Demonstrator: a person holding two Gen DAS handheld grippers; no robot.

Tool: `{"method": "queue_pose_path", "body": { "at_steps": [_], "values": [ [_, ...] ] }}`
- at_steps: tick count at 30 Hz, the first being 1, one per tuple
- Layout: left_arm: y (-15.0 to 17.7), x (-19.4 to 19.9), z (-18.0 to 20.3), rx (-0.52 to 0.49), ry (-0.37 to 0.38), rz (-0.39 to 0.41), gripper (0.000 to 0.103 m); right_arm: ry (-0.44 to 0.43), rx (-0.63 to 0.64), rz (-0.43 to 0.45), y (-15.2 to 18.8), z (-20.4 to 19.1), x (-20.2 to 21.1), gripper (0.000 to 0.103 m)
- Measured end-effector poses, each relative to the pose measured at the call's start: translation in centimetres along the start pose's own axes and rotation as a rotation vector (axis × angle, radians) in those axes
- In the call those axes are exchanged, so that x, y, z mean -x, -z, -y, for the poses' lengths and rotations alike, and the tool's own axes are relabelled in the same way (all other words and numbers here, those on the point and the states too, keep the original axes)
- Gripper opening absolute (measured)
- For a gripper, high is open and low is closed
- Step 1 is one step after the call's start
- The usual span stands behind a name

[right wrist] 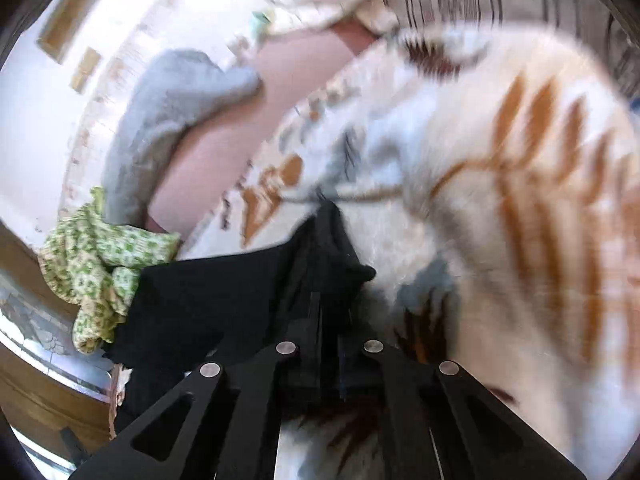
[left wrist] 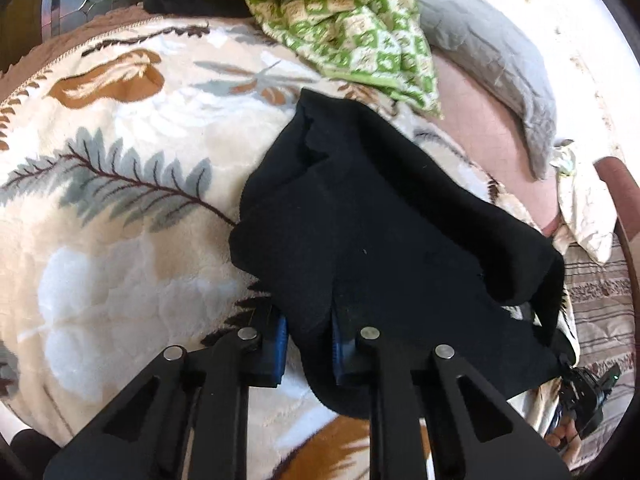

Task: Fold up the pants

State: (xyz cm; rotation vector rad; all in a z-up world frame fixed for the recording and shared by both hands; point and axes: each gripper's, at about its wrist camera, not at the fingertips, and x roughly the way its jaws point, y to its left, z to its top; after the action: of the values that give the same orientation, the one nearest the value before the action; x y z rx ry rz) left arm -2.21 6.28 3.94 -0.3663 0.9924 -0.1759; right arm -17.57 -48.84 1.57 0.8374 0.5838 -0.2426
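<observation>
On the leaf-print blanket (left wrist: pixel 120 208), near its far edge by the green patterned cloth (left wrist: pixel 352 24), lie my black pants (left wrist: pixel 380 232). Left gripper (left wrist: pixel 308 344) pinches their hem; right gripper (right wrist: pixel 328 320) is clamped on another bunch.

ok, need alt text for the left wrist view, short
The left gripper pinches an edge of the black pants, which lie bunched across a cream blanket with a leaf print. Behind them sit a green-and-cream patterned cloth and a grey pillow; the right gripper shows at the pants' far right edge.
</observation>
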Motion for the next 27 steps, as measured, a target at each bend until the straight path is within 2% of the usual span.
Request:
{"method": "queue_pose_path", "body": {
  "at_steps": [3,6,9,13,17,21,23,24,25,26,27],
  "values": [
    [0.5,1.3,-0.2,-0.004,0.024,0.004,0.014,0.016,0.05,0.014,0.3,0.1,3.9,0.004],
    [1.0,1.7,-0.5,-0.014,0.025,0.003,0.014,0.027,0.055,-0.014,0.7,1.0,5.5,0.004],
    [1.5,1.4,-0.8,-0.011,0.02,-0.008,0.014,0.057,0.046,-0.04,0.9,2.2,5.2,0.004],
    [2.1,1.0,-1.4,0.007,0.008,-0.022,0.014,0.114,0.02,-0.096,1.5,3.6,2.6,0.004],
    [2.0,2.6,-1.4,-0.009,0.029,-0.003,0.014,0.089,0.02,-0.082,1.5,3.4,3.7,0.004],
    [2.3,2.3,-1.3,-0.038,-0.004,-0.005,0.014,0.104,0.051,-0.098,1.5,3.0,4.1,0.004],
    [2.6,1.4,-1.7,-0.028,-0.031,-0.03,0.017,0.128,0.062,-0.149,1.9,3.0,3.1,0.004],
    [2.8,0.9,-2.0,-0.025,-0.052,-0.041,0.025,0.152,0.073,-0.174,2.2,3.0,2.5,0.007],
    [2.8,0.7,-2.2,-0.02,-0.065,-0.043,0.028,0.189,0.092,-0.203,2.4,2.9,2.0,0.01],
    [2.9,0.8,-2.4,-0.009,-0.054,-0.035,0.029,0.207,0.114,-0.225,2.6,2.6,1.7,0.01],
    [2.9,1.0,-2.4,-0.008,-0.055,-0.032,0.033,0.218,0.14,-0.223,2.6,2.2,2.0,0.011]
  ]
}}
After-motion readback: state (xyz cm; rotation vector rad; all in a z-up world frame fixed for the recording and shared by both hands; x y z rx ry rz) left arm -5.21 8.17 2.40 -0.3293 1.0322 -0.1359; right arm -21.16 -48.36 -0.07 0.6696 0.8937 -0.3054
